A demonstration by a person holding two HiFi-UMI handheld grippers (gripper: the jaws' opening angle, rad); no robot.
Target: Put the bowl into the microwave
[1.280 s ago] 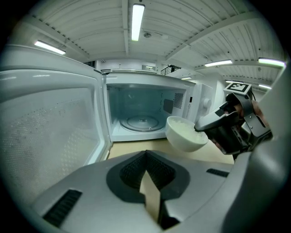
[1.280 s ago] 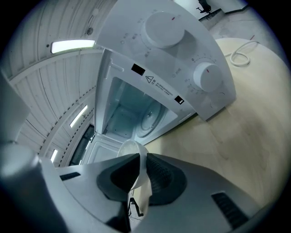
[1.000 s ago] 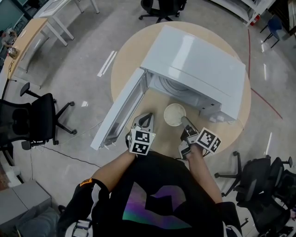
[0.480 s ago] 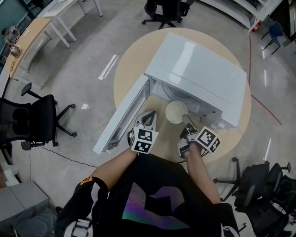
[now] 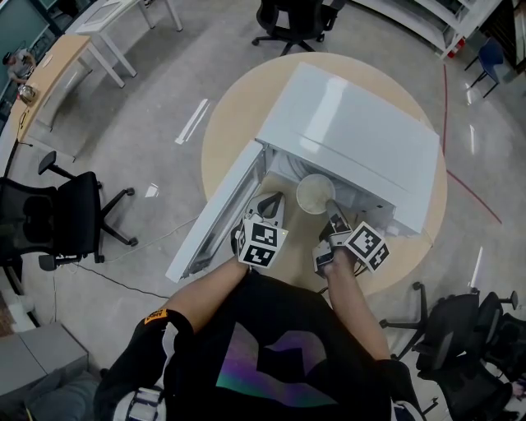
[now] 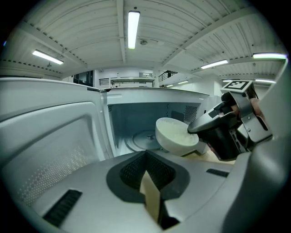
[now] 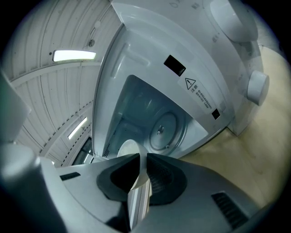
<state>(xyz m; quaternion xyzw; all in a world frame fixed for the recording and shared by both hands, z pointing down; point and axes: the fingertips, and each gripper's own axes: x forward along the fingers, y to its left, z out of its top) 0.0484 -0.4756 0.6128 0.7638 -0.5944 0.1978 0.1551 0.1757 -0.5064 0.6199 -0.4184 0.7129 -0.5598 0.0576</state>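
A white microwave (image 5: 353, 131) stands on a round wooden table (image 5: 238, 90), its door (image 5: 218, 210) swung open to the left. My right gripper (image 5: 330, 209) is shut on the near rim of a white bowl (image 5: 315, 193), which it holds at the mouth of the oven. In the right gripper view the bowl (image 7: 128, 148) sits between the jaws, and the glass turntable (image 7: 161, 129) lies beyond. In the left gripper view the bowl (image 6: 175, 134) hangs just in front of the cavity. My left gripper (image 5: 269, 203) is shut and empty, low beside the open door.
Office chairs stand on the floor at the left (image 5: 57, 214), the far side (image 5: 288, 12) and the lower right (image 5: 468, 329). The microwave's control knobs (image 7: 257, 86) are on the panel to the right of the cavity. A desk (image 5: 49, 66) is at the far left.
The right gripper has carried the bowl forward from the table in front of the microwave up to its opening. The left gripper has edged forward a little too.
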